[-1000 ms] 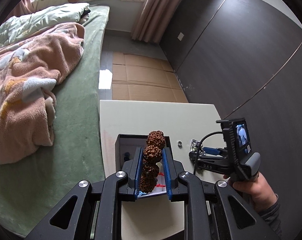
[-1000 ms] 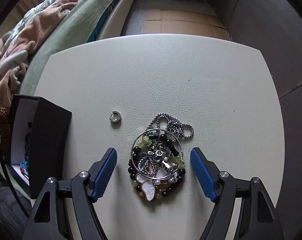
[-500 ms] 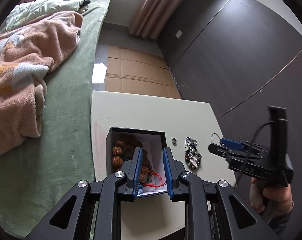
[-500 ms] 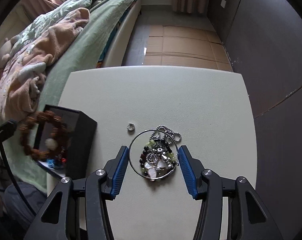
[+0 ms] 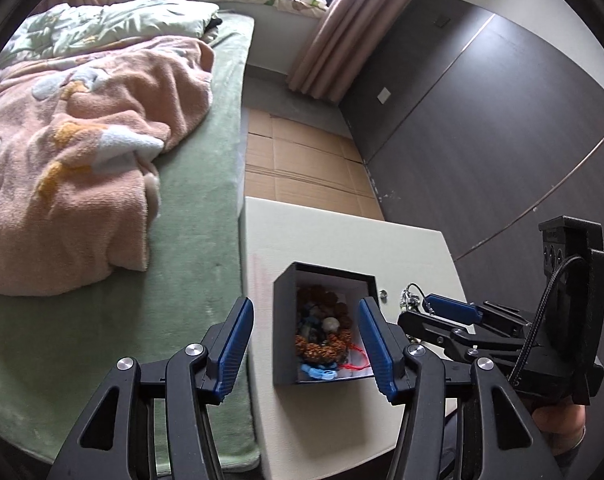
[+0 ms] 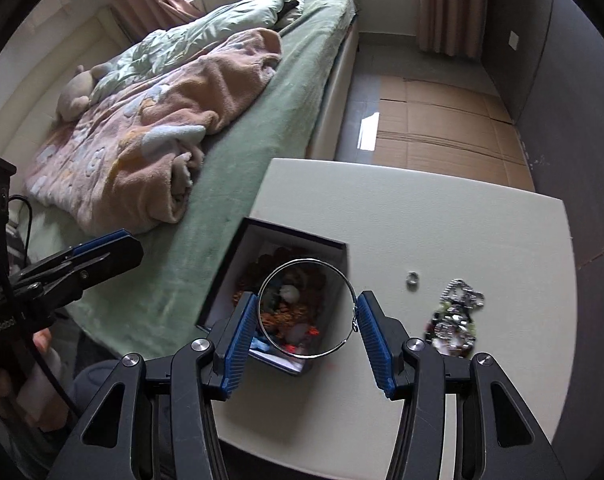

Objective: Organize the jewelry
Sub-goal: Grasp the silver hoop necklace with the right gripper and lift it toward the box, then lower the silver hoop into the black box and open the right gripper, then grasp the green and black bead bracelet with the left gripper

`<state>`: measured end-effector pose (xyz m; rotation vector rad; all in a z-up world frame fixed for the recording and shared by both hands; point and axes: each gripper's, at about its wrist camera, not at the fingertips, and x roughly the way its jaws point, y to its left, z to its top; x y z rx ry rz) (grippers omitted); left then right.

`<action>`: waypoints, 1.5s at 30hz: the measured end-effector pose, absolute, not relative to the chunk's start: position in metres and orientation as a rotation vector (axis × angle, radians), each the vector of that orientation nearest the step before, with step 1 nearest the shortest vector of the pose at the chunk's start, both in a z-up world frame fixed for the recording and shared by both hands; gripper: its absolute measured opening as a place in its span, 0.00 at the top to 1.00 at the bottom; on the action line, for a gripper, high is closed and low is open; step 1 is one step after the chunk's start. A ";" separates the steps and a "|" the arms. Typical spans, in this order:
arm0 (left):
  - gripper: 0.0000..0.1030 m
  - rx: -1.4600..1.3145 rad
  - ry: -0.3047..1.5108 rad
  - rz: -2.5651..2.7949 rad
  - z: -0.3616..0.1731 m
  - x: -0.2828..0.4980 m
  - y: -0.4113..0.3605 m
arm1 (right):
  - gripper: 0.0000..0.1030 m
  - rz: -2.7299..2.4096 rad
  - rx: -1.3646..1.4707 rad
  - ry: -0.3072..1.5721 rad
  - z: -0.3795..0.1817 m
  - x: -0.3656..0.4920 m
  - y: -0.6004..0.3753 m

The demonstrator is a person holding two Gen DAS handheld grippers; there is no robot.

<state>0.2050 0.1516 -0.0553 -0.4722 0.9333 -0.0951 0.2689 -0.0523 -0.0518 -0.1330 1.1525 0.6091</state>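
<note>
A black jewelry box [image 5: 286,320] [image 6: 238,256] stands open on the white table's left edge. A brown bead bracelet [image 5: 321,344] and other pieces lie inside it. My left gripper [image 5: 303,344] is open and empty, held above the box. My right gripper [image 6: 307,322] is shut on a thin silver bangle [image 6: 306,307], held in the air above the box. It also shows in the left wrist view [image 5: 433,312]. A pile of chains and beads [image 6: 455,316] and a small silver ring [image 6: 412,278] lie on the table to the right.
The white table [image 6: 441,220] stands against a green bed [image 5: 194,240] with a pink blanket [image 5: 82,160]. Cardboard covers the floor [image 6: 441,120] beyond the table. Dark wall panels [image 5: 481,140] run along the right.
My left gripper let the brown bead bracelet drop into the box and opened wide. My right gripper shut on the silver bangle, lifted it off the pile and carried it left over the box.
</note>
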 end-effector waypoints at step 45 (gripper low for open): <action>0.32 -0.208 1.037 -0.320 -0.068 0.250 -0.019 | 0.01 0.317 0.272 0.952 -0.074 0.222 -0.265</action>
